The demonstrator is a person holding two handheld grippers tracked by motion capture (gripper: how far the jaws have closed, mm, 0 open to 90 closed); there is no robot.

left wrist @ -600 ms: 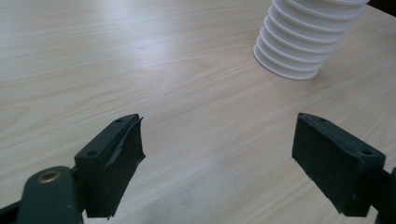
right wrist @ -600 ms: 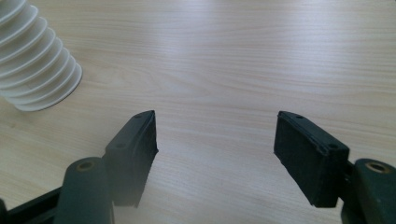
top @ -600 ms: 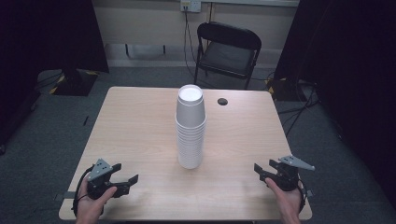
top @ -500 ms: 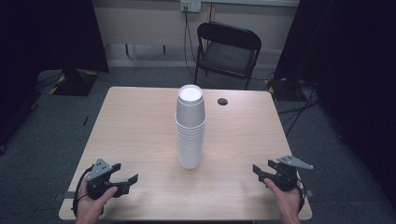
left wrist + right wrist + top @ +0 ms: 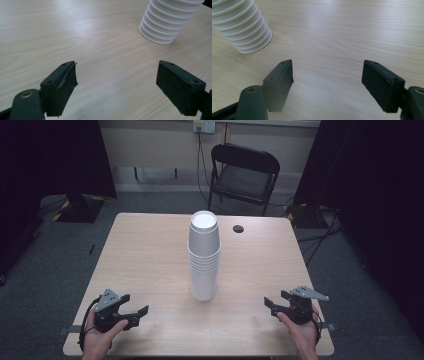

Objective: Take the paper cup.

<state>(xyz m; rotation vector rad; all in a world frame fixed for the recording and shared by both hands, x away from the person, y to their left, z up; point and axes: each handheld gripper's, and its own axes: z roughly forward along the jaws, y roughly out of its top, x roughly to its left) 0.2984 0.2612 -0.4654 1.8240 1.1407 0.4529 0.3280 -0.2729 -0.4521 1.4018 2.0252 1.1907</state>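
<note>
Stack of nested white foam cups (image 5: 203, 257), upside down at the table (image 5: 150, 250) centre, likely light, crushable and tippy, best pinched low on the ribbed rims; left gripper (image 5: 134, 312) and right gripper (image 5: 272, 303) wait empty, jaws apart, at near corners.

1. The stack of white cups (image 5: 170, 21) gets chopped off by the top edge in the left gripper view, so just the bottom rims show. Same deal in the right gripper view, where it runs off the top-left corner.
2. That small dark round thing (image 5: 238, 228) on the counter (image 5: 150, 250) behind the stack is too tiny to make out.
3. In the high view both forearms run off the bottom edge.
4. The right gripper (image 5: 278, 301) has its jaws partly tucked under its own grey plate.
</note>
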